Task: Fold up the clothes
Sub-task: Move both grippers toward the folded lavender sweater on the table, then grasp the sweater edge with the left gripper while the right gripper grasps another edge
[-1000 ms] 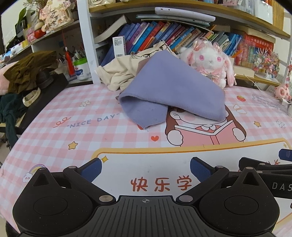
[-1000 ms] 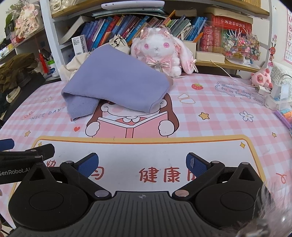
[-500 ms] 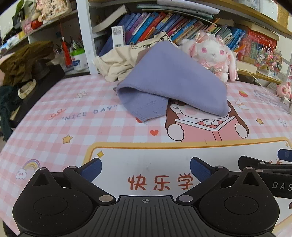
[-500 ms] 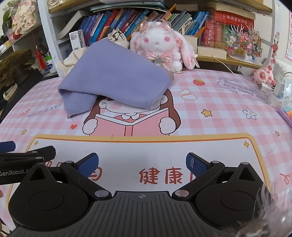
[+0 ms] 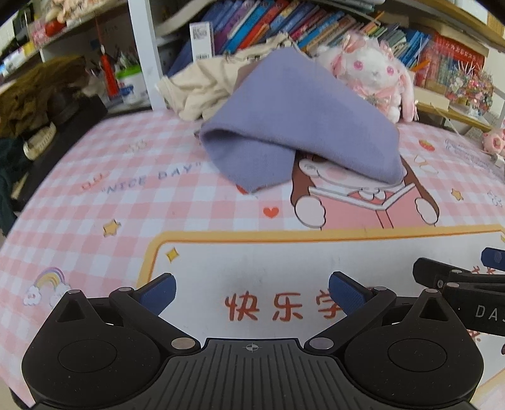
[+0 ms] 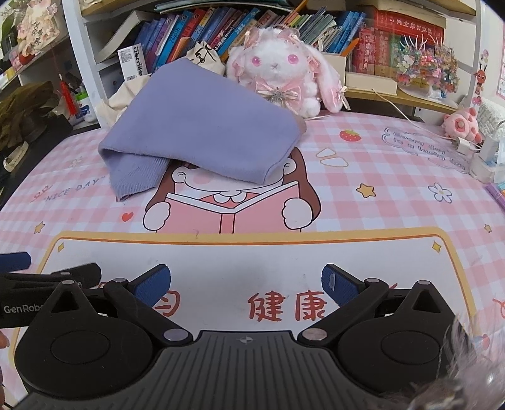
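A folded lavender garment (image 5: 300, 126) lies at the far middle of the pink checked table mat (image 5: 94, 202), partly leaning on a crumpled cream garment (image 5: 202, 85) behind it. It also shows in the right wrist view (image 6: 202, 126), with the cream garment (image 6: 126, 97) behind. My left gripper (image 5: 252, 293) is open and empty, low over the mat's white panel, well short of the clothes. My right gripper (image 6: 246, 284) is open and empty, beside the left one, which shows at the left edge (image 6: 47, 277).
A pink plush rabbit (image 6: 277, 72) sits behind the lavender garment against a bookshelf (image 6: 221, 28). Dark clothes (image 5: 34, 94) are piled at the far left. Small items and a charger (image 6: 473, 145) stand at the mat's right edge.
Both grippers have moved forward and a little lower toward the clothes; the lavender garment appears larger and nearer. Both stay open. The clothes have not moved.
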`<state>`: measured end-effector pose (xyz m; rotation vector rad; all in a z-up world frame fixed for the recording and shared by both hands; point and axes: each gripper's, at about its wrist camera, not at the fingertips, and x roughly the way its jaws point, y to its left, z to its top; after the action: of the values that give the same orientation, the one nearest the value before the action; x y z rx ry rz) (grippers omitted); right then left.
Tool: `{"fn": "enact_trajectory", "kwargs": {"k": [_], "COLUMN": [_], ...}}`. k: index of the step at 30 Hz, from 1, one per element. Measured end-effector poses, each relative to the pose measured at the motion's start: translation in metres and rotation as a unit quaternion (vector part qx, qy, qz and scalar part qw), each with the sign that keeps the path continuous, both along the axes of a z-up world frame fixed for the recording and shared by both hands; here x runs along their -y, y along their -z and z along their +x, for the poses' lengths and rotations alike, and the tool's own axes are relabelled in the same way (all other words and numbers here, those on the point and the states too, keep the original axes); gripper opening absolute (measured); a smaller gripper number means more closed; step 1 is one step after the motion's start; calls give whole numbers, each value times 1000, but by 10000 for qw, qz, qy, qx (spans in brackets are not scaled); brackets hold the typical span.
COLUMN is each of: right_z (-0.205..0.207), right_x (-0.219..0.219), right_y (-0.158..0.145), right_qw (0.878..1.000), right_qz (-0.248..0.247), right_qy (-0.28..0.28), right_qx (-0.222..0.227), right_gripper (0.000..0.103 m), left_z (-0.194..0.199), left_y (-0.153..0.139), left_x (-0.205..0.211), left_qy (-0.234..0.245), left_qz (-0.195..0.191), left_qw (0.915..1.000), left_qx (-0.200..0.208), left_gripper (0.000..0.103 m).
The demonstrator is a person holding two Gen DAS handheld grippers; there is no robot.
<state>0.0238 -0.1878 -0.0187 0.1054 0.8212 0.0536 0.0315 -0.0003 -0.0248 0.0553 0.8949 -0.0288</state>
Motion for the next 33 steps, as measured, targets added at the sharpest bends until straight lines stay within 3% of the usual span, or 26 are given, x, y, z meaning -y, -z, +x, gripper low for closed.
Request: {"fn": "enact_trajectory", "kwargs": {"k": [3,9,13,15,18,24,30,33], "right_z": [2,9,18,23,32,44,49,55], "right_x": [1,1,0,-1,-4,-7,-1,0], "right_y": [4,8,10,10,10,9,6,5], "right_qw": [9999,9993,9987,9985,9982,9977,9953,9945], "right_qz": [77,280,333,296,225,166,345,423], "right_qy": [64,189,350,450,536,553,847,821], "right_qx": [-79,-182,-188,-135,-128,-358,-331,-497], "right_gripper": [103,103,102,101,97,97,97,97], "left_z": [2,6,23,34,50,89,121,132], "left_y": [5,8,11,11,7,3,4,10], "left_x": [-1,3,-5,-8,-12,-18,-17,-10], "left_qy": [31,250,266,246,379,774,1078,1389], "left_qz": [-34,243,-25,-13,305,1032,1364,1686], "left_qw": [9999,9994,9996,9996,9974,9842,9727,9626], "left_qx": [-126,71,47,134,534,1214,1539,1603], "left_gripper": [103,103,103,103,103,103,103,94]}}
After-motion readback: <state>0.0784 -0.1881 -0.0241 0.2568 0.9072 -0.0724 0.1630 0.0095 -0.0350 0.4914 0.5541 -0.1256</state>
